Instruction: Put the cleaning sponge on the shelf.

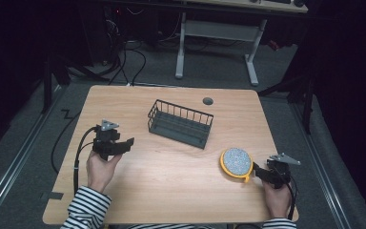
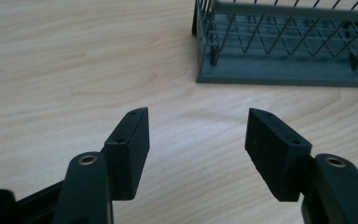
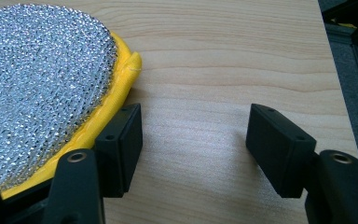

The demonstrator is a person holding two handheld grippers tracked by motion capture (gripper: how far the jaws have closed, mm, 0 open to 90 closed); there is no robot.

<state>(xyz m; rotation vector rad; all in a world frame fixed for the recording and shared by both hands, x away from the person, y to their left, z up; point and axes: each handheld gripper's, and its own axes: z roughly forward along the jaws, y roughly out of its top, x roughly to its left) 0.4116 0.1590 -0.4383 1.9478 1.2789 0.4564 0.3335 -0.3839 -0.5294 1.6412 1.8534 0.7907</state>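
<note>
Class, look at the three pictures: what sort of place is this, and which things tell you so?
Probably a lab or recording workspace, not a kitchen: a bare wooden table on grey carpet, cables trailing across the floor behind it, and a desk frame beyond in a dark room.

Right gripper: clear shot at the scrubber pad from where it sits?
Probably yes. The right gripper is open beside the scrubber pad, its nearer jaw at the yellow rim, with bare table around and nothing between.

Stood on a pale wooden table (image 1: 171, 181) with a round grommet hole (image 1: 208, 101) near its far edge. Beyond it, lay black cables (image 1: 128, 57) on grey floor, beside a white desk frame (image 1: 217, 33).
</note>
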